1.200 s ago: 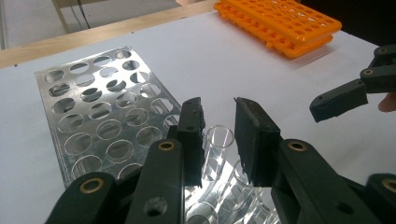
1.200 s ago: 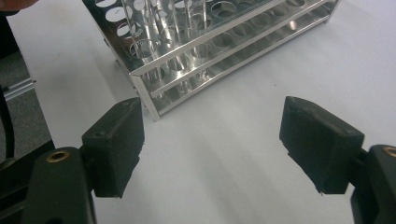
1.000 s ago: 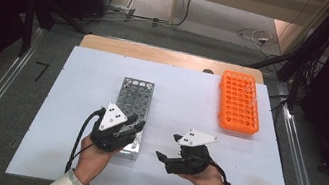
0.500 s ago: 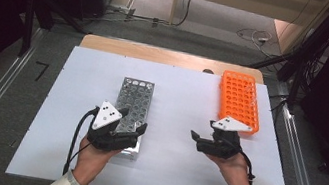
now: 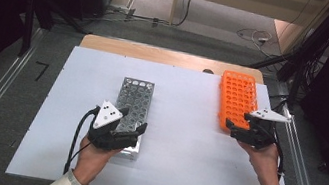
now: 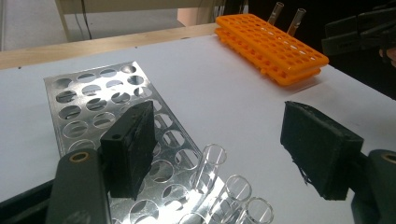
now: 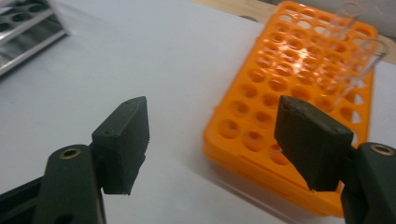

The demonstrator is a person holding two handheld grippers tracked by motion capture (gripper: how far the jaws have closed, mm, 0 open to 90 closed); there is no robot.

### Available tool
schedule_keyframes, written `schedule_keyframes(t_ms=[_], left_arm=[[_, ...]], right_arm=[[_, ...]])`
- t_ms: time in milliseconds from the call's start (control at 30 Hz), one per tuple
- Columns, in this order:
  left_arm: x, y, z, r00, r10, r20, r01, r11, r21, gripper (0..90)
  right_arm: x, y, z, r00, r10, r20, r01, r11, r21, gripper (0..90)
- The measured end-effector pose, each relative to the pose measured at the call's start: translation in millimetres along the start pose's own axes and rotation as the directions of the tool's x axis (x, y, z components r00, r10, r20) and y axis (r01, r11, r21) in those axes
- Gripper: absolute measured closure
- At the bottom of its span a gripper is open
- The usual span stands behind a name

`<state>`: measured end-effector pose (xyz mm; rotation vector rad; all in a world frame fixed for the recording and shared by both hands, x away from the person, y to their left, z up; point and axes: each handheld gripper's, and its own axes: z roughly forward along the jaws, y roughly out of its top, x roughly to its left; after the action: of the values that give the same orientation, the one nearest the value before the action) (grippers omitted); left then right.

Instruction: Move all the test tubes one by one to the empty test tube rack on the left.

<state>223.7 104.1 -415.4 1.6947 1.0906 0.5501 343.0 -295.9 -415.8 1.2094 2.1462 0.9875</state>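
Across the middle of the high view I see a white table top (image 5: 182,126) with two racks on it, well apart. At centre left lies the metal test tube rack (image 5: 132,105), its long side running up the frame; at upper right lies the orange test tube rack (image 5: 237,99), near the table's right edge.

My left gripper (image 5: 138,131) sits at lower left of centre, over the near end of the metal rack, held by my left hand (image 5: 91,154). Its grey three-cornered plate is on top and its cable loops down on the left. In the left gripper view its jaws stand wide apart with nothing between the pads; one pad hangs above the perforated top of the rack (image 6: 116,107), the other over bare table. Clear glass test tubes (image 6: 210,163) stand in the holes at the bottom centre of that frame, between the jaws but below them, untouched. Two more tubes (image 6: 287,18) rise from the far end of the orange rack (image 6: 271,46) at upper right.

My right gripper (image 5: 235,129) is at right of centre, just at the near end of the orange rack, in my right hand (image 5: 263,157). The right gripper view shows its jaws spread wide and empty, with the near corner of the orange rack (image 7: 299,93) between them and blurred clear tubes (image 7: 359,51) at upper right.
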Motion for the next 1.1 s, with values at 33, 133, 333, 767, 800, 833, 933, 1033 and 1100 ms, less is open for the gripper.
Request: schedule_keyframes(t_ms=[33, 133, 333, 767, 800, 833, 933, 1033, 1100], left_arm=[[0.0, 0.0, 0.1, 1.0000, 0.000, -0.001, 0.000, 1.0000, 0.001, 26.6], [0.4, 0.1, 0.2, 1.0000, -0.001, -0.001, 0.001, 1.0000, 0.002, 27.0], [1.4, 0.5, 0.7, 1.0000, -0.005, -0.004, 0.005, 1.0000, -0.001, 27.6], [1.1, 0.3, 0.8, 1.0000, -0.003, -0.001, 0.003, 1.0000, 0.001, 27.8], [1.2, 0.4, 0.7, 1.0000, -0.004, -0.001, 0.004, 1.0000, 0.001, 27.8], [1.6, 0.4, 0.5, 1.0000, -0.002, 0.000, 0.002, 1.0000, 0.000, 27.8], [1.8, 0.4, 0.5, 1.0000, -0.004, -0.001, 0.004, 1.0000, 0.001, 28.0], [1.9, 1.0, -0.5, 1.0000, -0.003, 0.000, 0.003, 1.0000, -0.002, 28.1], [2.1, 1.3, -0.8, 1.0000, -0.003, 0.001, 0.003, 1.0000, -0.002, 28.1]], right_arm=[[-4.4, 0.6, 0.8, 0.9999, 0.004, 0.010, -0.004, 1.000, 0.006, 25.4], [-18.4, 2.9, 3.7, 0.9991, 0.022, 0.037, -0.023, 1.000, 0.010, 25.8], [-40.8, 5.6, 15.6, 0.9938, 0.078, 0.080, -0.079, 0.997, 0.011, 28.0], [-66.4, 8.8, 47.9, 0.9794, 0.132, 0.152, -0.136, 0.991, 0.015, 43.5], [-67.5, 10.1, 49.3, 0.9790, 0.132, 0.155, -0.135, 0.991, 0.013, 44.7], [-68.2, 11.4, 50.8, 0.9783, 0.134, 0.158, -0.138, 0.990, 0.014, 46.2], [-71.1, 13.0, 56.9, 0.9778, 0.132, 0.163, -0.136, 0.991, 0.017, 49.1], [-73.8, 12.5, 60.5, 0.9749, 0.148, 0.167, -0.151, 0.989, 0.004, 52.5], [-74.8, 13.0, 63.2, 0.9742, 0.145, 0.173, -0.148, 0.989, 0.002, 54.7]])
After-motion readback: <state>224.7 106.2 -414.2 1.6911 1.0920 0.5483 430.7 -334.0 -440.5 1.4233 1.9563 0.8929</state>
